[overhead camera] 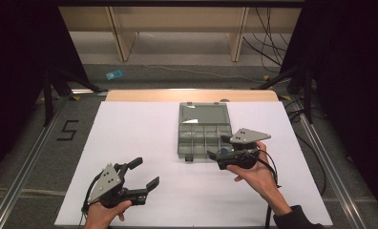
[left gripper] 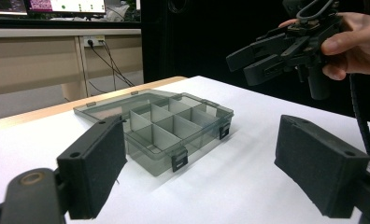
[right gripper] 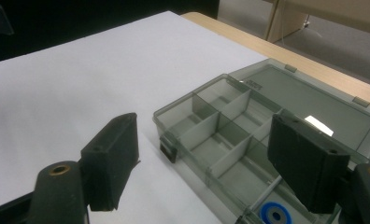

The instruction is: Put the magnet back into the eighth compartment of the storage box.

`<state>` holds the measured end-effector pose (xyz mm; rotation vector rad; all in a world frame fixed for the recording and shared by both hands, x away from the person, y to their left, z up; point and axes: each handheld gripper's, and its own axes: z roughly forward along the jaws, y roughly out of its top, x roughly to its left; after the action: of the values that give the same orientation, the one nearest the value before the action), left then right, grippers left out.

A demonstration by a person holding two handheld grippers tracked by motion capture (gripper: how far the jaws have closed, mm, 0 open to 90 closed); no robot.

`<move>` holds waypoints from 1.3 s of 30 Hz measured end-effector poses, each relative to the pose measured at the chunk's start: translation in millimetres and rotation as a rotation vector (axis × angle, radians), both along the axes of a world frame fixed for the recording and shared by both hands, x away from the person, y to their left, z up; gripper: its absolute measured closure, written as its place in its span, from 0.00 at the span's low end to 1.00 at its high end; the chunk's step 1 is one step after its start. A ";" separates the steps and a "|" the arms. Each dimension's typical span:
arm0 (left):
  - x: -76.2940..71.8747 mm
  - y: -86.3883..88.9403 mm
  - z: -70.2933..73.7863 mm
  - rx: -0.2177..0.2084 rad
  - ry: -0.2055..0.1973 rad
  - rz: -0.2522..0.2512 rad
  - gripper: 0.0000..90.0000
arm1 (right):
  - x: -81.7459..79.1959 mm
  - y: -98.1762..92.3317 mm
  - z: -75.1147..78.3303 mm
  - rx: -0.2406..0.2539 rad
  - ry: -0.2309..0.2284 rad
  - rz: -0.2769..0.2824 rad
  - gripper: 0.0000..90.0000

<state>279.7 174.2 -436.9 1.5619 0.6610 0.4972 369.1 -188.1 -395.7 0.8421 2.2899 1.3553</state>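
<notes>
A grey see-through compartment box [overhead camera: 204, 130] lies open on the white table [overhead camera: 130, 138], its lid flat behind it. Dividers split the box [left gripper: 174, 128] into several cells. A small blue ring [right gripper: 274, 215] sits in one near cell of the box [right gripper: 220, 140]. My right gripper [overhead camera: 219, 147] hovers open at the box's front right corner, with its pads [right gripper: 115, 158] either side of the front cells and nothing held. The left gripper [overhead camera: 146, 172] is open near the table's front left, its pads [left gripper: 99, 163] wide apart and aimed at the box. The right gripper [left gripper: 243, 65] hangs above the box's far side.
Bare white table surface spreads left and in front of the box. A wooden edge [overhead camera: 192, 95] runs behind the table. On the floor beyond lie a blue item [overhead camera: 114, 75] and cables [overhead camera: 268, 47]. Dark curtains flank both sides.
</notes>
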 end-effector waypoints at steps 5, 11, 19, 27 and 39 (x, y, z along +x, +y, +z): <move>0.0 -0.1 0.0 0.000 0.001 0.000 0.18 | -6.6 0.6 -0.7 0.061 0.012 0.022 0.29; 0.0 -0.1 -0.1 0.001 0.000 -0.001 0.18 | -14.6 1.4 -1.6 0.089 0.010 0.032 0.29; 0.0 -0.1 -0.1 0.002 0.000 -0.001 0.18 | -23.2 -1.3 -2.7 0.121 -0.001 0.049 0.29; 0.2 -0.3 -0.1 0.003 -0.001 -0.002 0.18 | -30.6 -5.0 -7.8 0.133 -0.019 0.044 0.29; 0.3 -0.5 -0.3 0.005 0.001 -0.003 0.18 | -38.0 -14.4 -10.8 0.152 -0.020 0.030 0.26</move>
<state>280.0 173.7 -437.3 1.5674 0.6586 0.4962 331.1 -202.5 -406.5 0.8398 2.2143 1.5598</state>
